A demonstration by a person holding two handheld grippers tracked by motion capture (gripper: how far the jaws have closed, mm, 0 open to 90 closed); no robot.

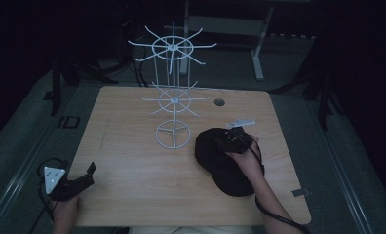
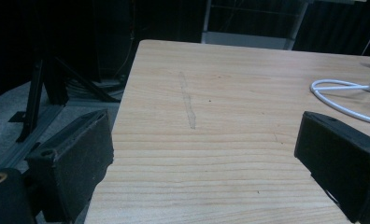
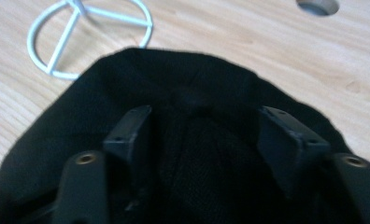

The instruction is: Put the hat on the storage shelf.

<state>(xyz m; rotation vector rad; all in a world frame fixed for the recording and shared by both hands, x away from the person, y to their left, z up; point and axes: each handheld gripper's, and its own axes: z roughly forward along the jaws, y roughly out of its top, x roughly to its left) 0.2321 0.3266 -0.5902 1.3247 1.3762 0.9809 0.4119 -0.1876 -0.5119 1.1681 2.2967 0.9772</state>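
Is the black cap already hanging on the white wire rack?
No, the black cap lies flat on the table beside the white wire rack.

A light wooden tabletop (image 1: 132,161) carries a white wire rack (image 1: 173,131) near its middle and a black cap (image 1: 220,165) toward its right edge.

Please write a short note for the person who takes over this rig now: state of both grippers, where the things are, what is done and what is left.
Left gripper: open, holding nothing, low at the near left corner of the table.
Right gripper: down on the black cap, jaws on either side of a fold of the crown; a firm pinch is not clear.
The cap lies on the table, right of the white wire rack.
Done: the cap is reached.
Left: probably close on the cap, lift it and hang it on a rack arm.
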